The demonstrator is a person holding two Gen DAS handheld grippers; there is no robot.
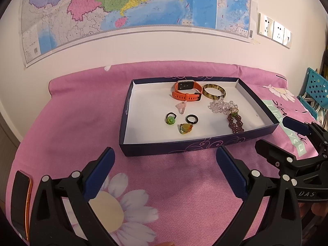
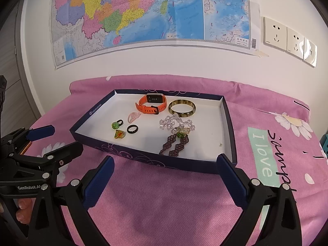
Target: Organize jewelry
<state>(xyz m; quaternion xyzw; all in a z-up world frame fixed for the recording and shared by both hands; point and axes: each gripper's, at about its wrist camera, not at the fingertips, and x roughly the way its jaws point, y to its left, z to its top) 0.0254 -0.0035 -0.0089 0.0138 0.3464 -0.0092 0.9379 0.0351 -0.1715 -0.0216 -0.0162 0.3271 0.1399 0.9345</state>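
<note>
Pink cloth [image 1: 67, 123] with white daisies covers the whole top where everything sits.

Closest in the left wrist view, the left gripper [image 1: 165, 164] has its two blue-padded fingers spread wide apart with nothing between them. A phone [image 1: 20, 203] with an orange edge lies at 8 o'clock, just beside the left finger. The right gripper [image 1: 275, 134] shows at 3 o'clock, also spread open and empty.

In the right wrist view the right gripper [image 2: 165, 168] is wide open over the cloth and holds nothing. A person's fingertips [image 2: 22, 211] peek out at 8 o'clock under the left gripper [image 2: 61, 137].

A little further away is the dark blue tray [image 1: 196, 145] with a white inside. All the jewelry lies in it. Near the front are a green bead ring [image 1: 170, 119], a yellow-green ring [image 1: 186, 128] and a black ring [image 1: 192, 119], close together but apart. A pink stone piece [image 1: 182, 107] lies just behind them. At the tray's 4 o'clock side is a dark purple bead bracelet [image 1: 235, 123], touching a clear bead bracelet [image 1: 222, 105] behind it. At the back of the tray are an orange watch [image 1: 185, 92] and a brown-green bangle [image 1: 213, 91], just beside each other.

Farthest away, a big colored map [image 1: 131, 4] hangs on the white wall, with wall sockets [image 1: 274, 29] at 2 o'clock. A teal basket [image 1: 313, 90] stands at 3 o'clock.
</note>
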